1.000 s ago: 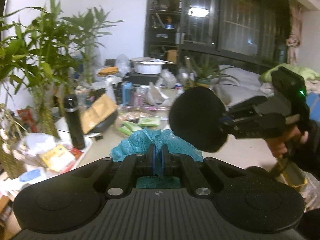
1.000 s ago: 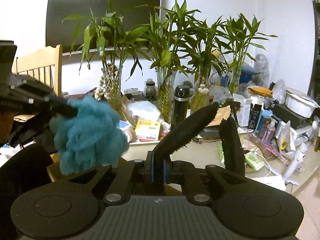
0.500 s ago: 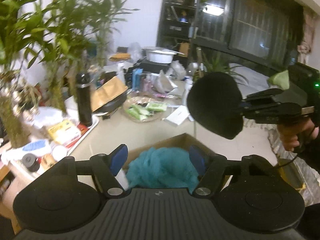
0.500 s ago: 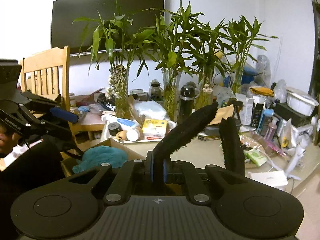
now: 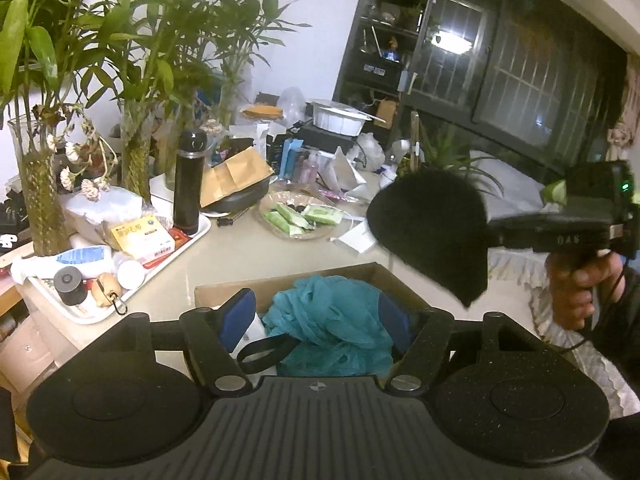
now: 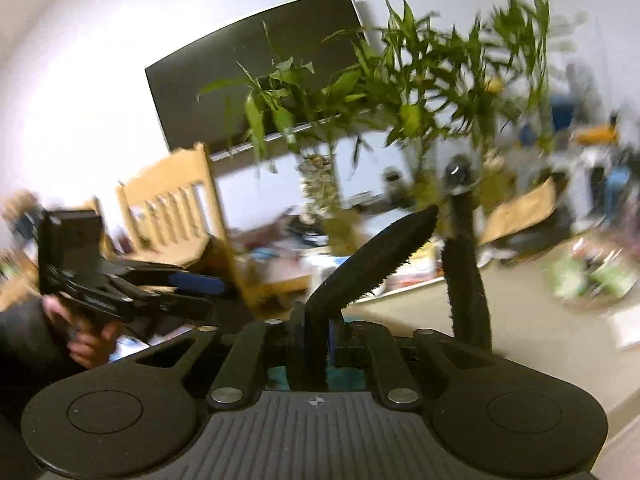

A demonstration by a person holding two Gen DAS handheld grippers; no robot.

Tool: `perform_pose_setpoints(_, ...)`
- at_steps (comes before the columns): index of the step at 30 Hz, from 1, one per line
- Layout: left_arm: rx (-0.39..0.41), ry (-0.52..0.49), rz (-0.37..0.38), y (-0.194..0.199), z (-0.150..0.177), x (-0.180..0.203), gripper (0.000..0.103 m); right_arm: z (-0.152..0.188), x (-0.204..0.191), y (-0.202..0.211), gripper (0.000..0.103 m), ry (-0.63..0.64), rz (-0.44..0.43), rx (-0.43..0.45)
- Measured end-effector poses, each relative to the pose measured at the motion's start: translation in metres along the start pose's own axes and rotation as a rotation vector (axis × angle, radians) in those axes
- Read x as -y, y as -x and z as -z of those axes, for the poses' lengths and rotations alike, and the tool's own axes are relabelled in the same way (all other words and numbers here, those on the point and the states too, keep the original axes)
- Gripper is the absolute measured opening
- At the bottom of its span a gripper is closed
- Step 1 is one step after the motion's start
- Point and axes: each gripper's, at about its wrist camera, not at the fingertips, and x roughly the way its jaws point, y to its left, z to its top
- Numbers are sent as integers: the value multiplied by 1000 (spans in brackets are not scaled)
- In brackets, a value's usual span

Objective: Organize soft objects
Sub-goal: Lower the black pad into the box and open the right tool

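A teal mesh bath pouf (image 5: pixel 332 320) lies inside an open cardboard box (image 5: pixel 288 280) on the table edge. My left gripper (image 5: pixel 316 316) hovers just over it, open, its blue pads (image 5: pixel 238 314) apart on either side of the pouf and off it. A black fuzzy folded piece (image 5: pixel 432 232) hangs above the box's right corner in my right gripper (image 5: pixel 494 232). In the right wrist view that piece (image 6: pixel 372 260) stands up between the pads of the right gripper (image 6: pixel 316 332), whose jaws are opening. The left gripper (image 6: pixel 192 292) shows at the left there.
A white tray (image 5: pixel 120 280) of bottles and jars, a black flask (image 5: pixel 190 184) and glass vases of bamboo (image 5: pixel 40 200) crowd the table's left. A dish of green packets (image 5: pixel 300 216) sits beyond the box. A wooden chair (image 6: pixel 176 200) stands behind; a bed (image 5: pixel 520 200) lies right.
My left gripper opened and let the teal pouf drop into the box, then sank closer to it. The right wrist view has rolled and blurred; the black piece hangs lower, by the box.
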Motion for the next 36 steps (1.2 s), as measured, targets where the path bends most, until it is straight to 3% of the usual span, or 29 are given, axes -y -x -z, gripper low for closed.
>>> perform_pose_setpoints(1, 2, 0, -4, 1, 1, 0, 67, 4, 5, -6, 46, -32, -10, -29)
perform_pose_setpoints(3, 8, -4, -13, 3, 1, 1, 67, 14, 10, -17, 66, -48, 18, -88)
perform_pose_setpoints(10, -9, -35, -66, 4, 5, 6, 68, 29, 0, -16, 93, 0, 104, -111)
perform_pose_setpoints(18, -61, -22, -177, -2, 6, 9, 81, 32, -22, -2, 103, 100, 214, -81)
perform_pose_setpoints(22, -60, -6, -221, 3, 8, 12, 84, 31, -32, 5, 103, 77, 297, -73)
perform_pose_setpoints(26, -60, 34, -245, 8, 10, 13, 103, 32, -44, 8, 103, 14, 417, -67)
perform_pose_setpoints(33, -99, 35, -294, 5, 13, 27, 103, 49, -62, -11, 103, -19, 582, -141)
perform_pose_setpoints(36, -111, 33, -320, 4, 17, 31, 103, 57, -65, -17, 103, -55, 611, -174)
